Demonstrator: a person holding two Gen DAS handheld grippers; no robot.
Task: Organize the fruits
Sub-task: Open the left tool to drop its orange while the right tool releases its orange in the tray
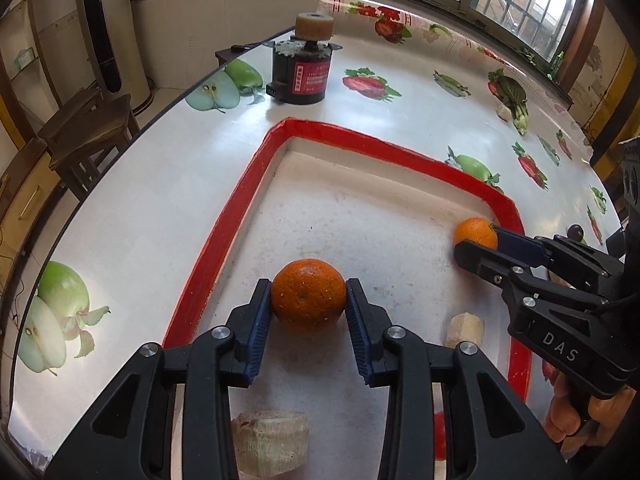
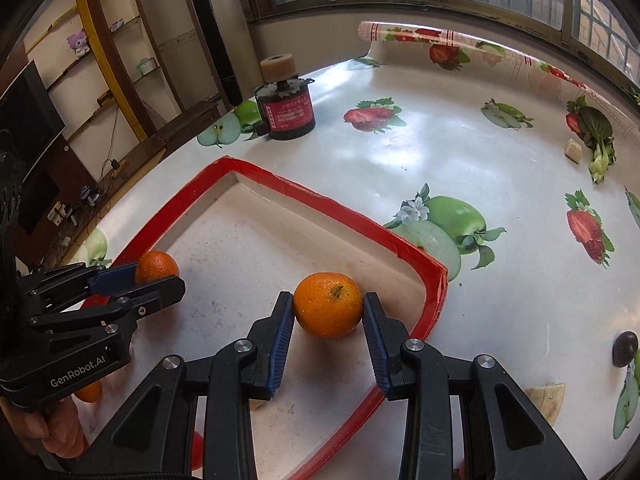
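Both tongs pinch oranges over the tray; pale chunks sit half-hidden.

So the right gripper has an orange squeezed between its blue pads, sitting over the white floor of the red-rimmed tray near its right edge. Over on the left, the left gripper is clamped on a second orange by the tray's left rim. Further back on the fruit-print bench there's a black motor, plus a dark plum off to the right.
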